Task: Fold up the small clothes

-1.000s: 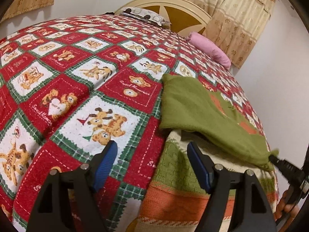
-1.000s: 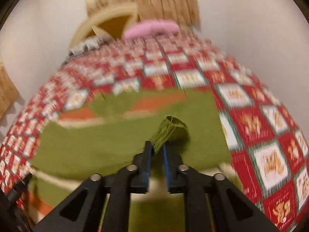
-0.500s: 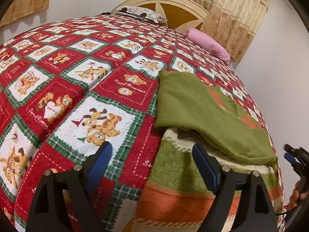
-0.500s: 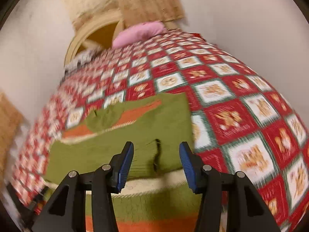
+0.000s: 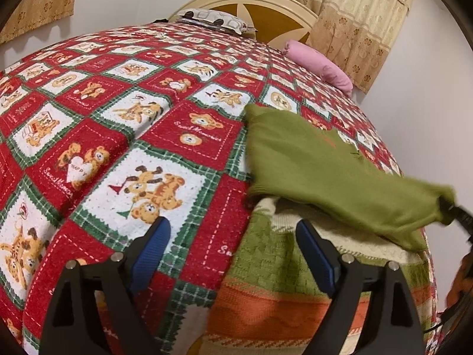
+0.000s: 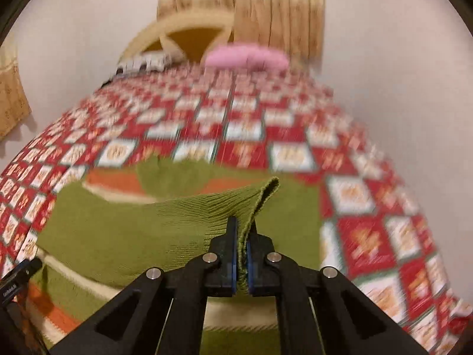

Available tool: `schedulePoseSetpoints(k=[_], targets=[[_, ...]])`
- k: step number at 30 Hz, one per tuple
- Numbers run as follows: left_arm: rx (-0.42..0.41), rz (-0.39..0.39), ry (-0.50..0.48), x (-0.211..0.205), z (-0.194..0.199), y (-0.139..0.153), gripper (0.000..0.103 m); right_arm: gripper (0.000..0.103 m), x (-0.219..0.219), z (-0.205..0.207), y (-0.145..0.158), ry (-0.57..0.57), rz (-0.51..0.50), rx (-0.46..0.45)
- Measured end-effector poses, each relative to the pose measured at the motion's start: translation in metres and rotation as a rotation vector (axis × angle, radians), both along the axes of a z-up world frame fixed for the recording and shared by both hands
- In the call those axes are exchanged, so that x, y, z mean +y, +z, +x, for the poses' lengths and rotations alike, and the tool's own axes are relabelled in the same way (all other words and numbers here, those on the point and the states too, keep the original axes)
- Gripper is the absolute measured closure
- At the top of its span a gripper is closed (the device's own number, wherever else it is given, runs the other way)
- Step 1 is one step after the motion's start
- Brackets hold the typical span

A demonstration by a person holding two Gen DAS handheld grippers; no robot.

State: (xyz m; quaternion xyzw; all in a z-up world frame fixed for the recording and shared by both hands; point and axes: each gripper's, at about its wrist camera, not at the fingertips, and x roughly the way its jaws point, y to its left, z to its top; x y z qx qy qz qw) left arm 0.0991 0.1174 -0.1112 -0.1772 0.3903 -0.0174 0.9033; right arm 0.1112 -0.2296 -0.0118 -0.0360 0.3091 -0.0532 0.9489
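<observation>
Fingers of the left gripper (image 5: 232,256) stand spread low over the bedspread (image 5: 124,136), holding nothing. The right gripper (image 6: 241,254) pinches the green edge of one sweater (image 6: 124,230), lifted off the bed. Only the left view shows its striped hem. Two pillows lie far: pink pillow (image 5: 319,69) and patterned pillow (image 5: 212,23).

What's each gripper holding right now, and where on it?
Right gripper pinches the green sweater at its ribbed edge; left gripper holds nothing, jaws open.
</observation>
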Motion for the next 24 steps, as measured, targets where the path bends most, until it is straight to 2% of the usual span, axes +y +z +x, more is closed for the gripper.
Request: schedulePoseSetpoints(k=[3,6,8,10,12,13,15,17,20,21,22,24], targets=[[0.01,0.031,0.001,-0.004,0.001,0.0,0.014,0.099,-0.002,0.004,-0.01,-0.004,-0.073,0.026],[0.014,0.042,0.002,-0.005,0.001,0.0,0.014,0.099,-0.012,0.015,-0.043,-0.023,-0.108,0.119],[0.011,0.041,0.003,-0.005,0.001,0.001,0.014,0.099,-0.02,0.019,-0.07,-0.027,-0.075,0.194],[0.005,0.055,-0.003,-0.006,-0.001,0.005,0.014,0.099,-0.025,0.02,-0.082,-0.033,-0.032,0.228],[-0.004,0.092,-0.007,-0.006,-0.001,0.012,0.014,0.098,-0.027,0.018,-0.078,-0.026,-0.014,0.211],[-0.034,0.119,-0.012,-0.004,0.001,0.022,0.014,0.098,-0.027,0.017,-0.076,-0.017,-0.007,0.208],[-0.079,0.123,-0.028,0.001,0.01,0.036,0.011,0.097,-0.027,0.017,-0.079,-0.004,-0.002,0.217],[-0.08,0.075,-0.076,0.01,0.033,0.047,0.004,0.097,-0.028,0.015,-0.078,-0.009,0.004,0.211],[-0.047,-0.029,-0.148,0.02,0.081,0.052,0.004,0.094,-0.024,-0.002,-0.049,-0.044,0.041,0.099],[-0.039,-0.049,-0.177,0.019,0.095,0.05,0.004,0.089,-0.02,-0.006,-0.04,-0.043,0.039,0.069],[-0.018,-0.076,-0.222,0.015,0.112,0.046,0.004,0.076,-0.011,-0.012,-0.029,-0.036,0.031,0.031],[0.039,-0.139,-0.312,0.002,0.135,0.034,0.004,0.059,0.005,-0.022,-0.018,-0.01,0.037,-0.015]])
